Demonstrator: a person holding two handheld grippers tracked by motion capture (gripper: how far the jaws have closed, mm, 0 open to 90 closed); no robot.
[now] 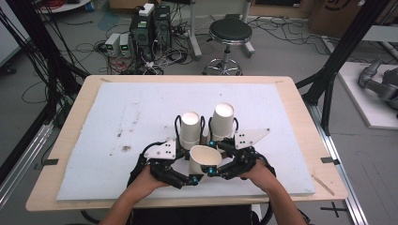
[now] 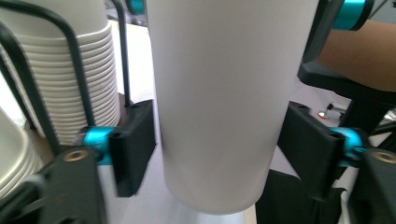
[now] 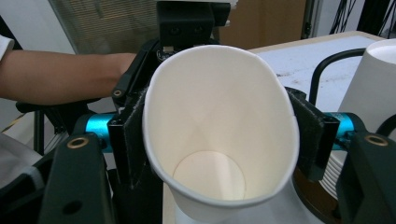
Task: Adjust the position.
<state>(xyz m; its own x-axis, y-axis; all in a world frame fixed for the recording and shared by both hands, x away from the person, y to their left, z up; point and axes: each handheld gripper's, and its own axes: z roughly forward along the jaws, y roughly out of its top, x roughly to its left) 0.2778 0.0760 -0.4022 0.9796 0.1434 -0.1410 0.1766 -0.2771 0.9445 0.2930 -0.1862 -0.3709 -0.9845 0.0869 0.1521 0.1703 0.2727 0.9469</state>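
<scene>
Paper cup (image 3: 219,140) squeezed oval between tool (image 3: 219,135) jaws

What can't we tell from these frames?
- Left gripper view: cup rim and top cut off by the frame edge; cup blurred.
- High view: whether the left jaws touch the cup, too small.
- Right gripper view: cup's outer base, hidden by its own wall.
- Stack counts: rack wires and grippers cover them.

Wooden table (image 1: 300,108) under white mat (image 1: 141,117); two cup stacks (image 1: 190,129) on it.
</scene>
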